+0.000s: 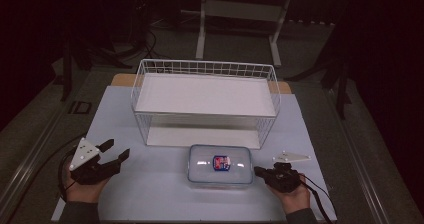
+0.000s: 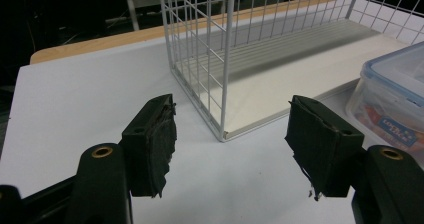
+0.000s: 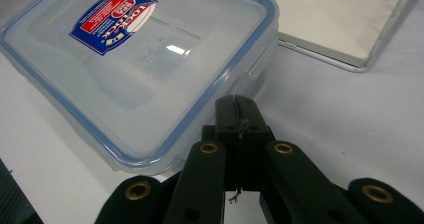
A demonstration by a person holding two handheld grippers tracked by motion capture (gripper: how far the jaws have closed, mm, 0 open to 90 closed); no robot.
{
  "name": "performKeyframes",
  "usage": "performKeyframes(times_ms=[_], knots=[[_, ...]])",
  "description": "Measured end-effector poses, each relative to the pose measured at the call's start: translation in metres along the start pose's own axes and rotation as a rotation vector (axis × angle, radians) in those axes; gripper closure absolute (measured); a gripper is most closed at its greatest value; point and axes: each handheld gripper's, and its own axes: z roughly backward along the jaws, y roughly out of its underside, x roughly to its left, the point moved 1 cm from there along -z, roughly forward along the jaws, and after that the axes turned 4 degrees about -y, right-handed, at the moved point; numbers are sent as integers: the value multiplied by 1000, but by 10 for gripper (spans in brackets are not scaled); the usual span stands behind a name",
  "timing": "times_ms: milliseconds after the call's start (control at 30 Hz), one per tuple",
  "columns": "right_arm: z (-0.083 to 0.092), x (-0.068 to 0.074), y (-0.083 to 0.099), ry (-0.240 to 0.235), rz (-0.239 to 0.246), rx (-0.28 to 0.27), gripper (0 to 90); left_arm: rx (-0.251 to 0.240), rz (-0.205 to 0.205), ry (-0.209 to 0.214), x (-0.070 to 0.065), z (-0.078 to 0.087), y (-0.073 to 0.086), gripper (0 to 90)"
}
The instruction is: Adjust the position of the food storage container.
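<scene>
High view: the lidded container (image 1: pixel 220 165) sits on the worktop (image 1: pixel 150 184) before the wire rack (image 1: pixel 205 101). Left gripper view: the left hand-held gripper (image 2: pixel 230 134) gapes, empty. Right gripper view: the right hand-held gripper (image 3: pixel 241 115), closed, nudges the rim; pushing could slide the container.

1. High view: fixed overhead, faces 12 o'clock & down on table (image 1: pixel 150 194); far.
2. Left gripper view: low, close, faces wire basket (image 2: pixel 220 59).
3. Right gripper view: v. close on container (image 3: pixel 140 69); all three share container.
</scene>
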Motion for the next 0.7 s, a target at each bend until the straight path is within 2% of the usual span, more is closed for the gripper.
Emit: performKeyframes(times_ms=[100,200,233,267,300,333,367,400,433,467,500,633,667,700], knots=[[-2,3,-1,-2,15,-3,899,2,-3,3,-1,-1,0,355],[-1,6,-1,18,59,-6,897,1,-4,4,-2,-1,-1,354],[1,7,-2,42,74,-13,898,-2,-1,4,-2,-1,0,354],[1,7,-2,42,74,-13,898,-2,-1,4,-2,-1,0,354],[7,7,-2,101,106,-31,898,-3,1,3,-1,0,0,354],[12,7,-2,132,117,-42,897,-3,2,4,0,0,0,354],[16,7,-2,159,125,-55,897,-3,3,4,0,0,0,354],[16,7,-2,159,125,-55,897,-3,3,4,0,0,0,353],[27,8,-3,224,163,-77,895,-1,3,6,0,0,0,353],[27,8,-3,224,163,-77,895,-1,3,6,0,0,0,353],[35,13,-6,285,223,-97,889,-2,2,6,-1,-1,0,353],[40,20,-10,306,256,-120,884,1,1,9,-2,-1,0,353],[42,31,-16,330,312,-136,862,2,2,10,-2,-1,0,353],[40,38,-20,315,328,-147,840,1,2,11,-2,-1,0,352]])
